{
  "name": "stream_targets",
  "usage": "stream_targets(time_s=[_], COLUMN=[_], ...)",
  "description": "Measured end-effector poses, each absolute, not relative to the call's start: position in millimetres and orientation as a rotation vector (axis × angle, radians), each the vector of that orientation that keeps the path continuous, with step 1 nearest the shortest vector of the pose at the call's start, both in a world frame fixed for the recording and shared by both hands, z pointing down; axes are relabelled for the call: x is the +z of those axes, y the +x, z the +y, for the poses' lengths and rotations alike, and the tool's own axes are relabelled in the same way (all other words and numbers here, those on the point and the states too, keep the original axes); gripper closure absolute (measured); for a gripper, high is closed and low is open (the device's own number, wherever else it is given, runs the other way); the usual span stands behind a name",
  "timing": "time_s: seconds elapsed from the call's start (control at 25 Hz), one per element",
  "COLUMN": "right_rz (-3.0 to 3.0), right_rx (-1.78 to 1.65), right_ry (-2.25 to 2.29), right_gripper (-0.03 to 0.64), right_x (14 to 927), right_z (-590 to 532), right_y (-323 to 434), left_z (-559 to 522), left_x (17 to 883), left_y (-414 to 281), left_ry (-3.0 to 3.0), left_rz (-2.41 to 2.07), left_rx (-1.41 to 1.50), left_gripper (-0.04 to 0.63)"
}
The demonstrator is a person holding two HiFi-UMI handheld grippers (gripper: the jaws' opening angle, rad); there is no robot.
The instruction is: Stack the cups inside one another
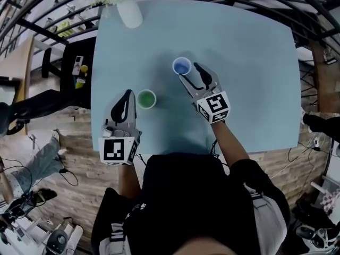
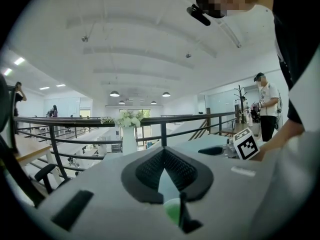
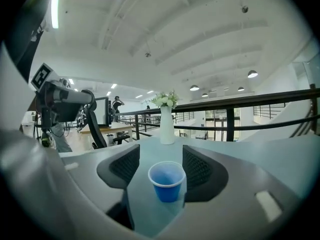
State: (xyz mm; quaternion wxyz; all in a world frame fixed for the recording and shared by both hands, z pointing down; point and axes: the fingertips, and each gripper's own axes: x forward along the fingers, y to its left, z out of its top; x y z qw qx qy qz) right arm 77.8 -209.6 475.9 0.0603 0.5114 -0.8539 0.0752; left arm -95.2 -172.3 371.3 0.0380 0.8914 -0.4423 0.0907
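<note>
On a pale blue tabletop (image 1: 255, 89), seen steeply from above my head, 2 small cups stand near the middle, a little toward my left. The tabletop's near edge runs just in front of my body. Its left edge lies near my left tongs (image 1: 127, 95), and beyond both edges is wooden floor (image 1: 79, 137). A white vase (image 1: 129, 9) of white flowers stands at the far left corner, close to a black railing (image 1: 64, 15). To the right of the cups and beyond them, the surface is broad and open out to the right and far edges.

The blue cup (image 1: 181, 66) stands upright, mouth up, its long axis vertical, wider at the rim than at the base. It sits between the 2 pads of my right tongs (image 1: 189, 71), which point away from me, almost level. Those pads stand well apart. The left pad is clear of the cup, the right pad is just beside its rim, and neither presses it.

The green cup (image 1: 146, 99) is nearer to me and left of the blue one, with tabletop showing between them. It is also upright, mouth up. My left tongs lie just beside it on its left, pointing away from me. Their tips meet, leaving only a narrow wedge behind them, and they grip nothing. A sliver of green shows low in that wedge.
</note>
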Motion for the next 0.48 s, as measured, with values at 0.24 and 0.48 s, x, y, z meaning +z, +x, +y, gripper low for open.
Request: stream_targets(time_s=[0.24,0.48], right_rz=[-2.549,-2.507], right_rx=[0.255,0.284], right_ry=[1.533,1.501], right_gripper=[0.287,0.269], right_x=[502,524], right_z=[-224,-234], right_y=[76,76], left_z=[-177,-182], left_x=[376,381], left_y=[-101,-106], left_ry=[2.708,2.683], left_rz=[-1.384,-1.405], left_rx=[0.310,0.324], left_gripper=[0.601,0.601])
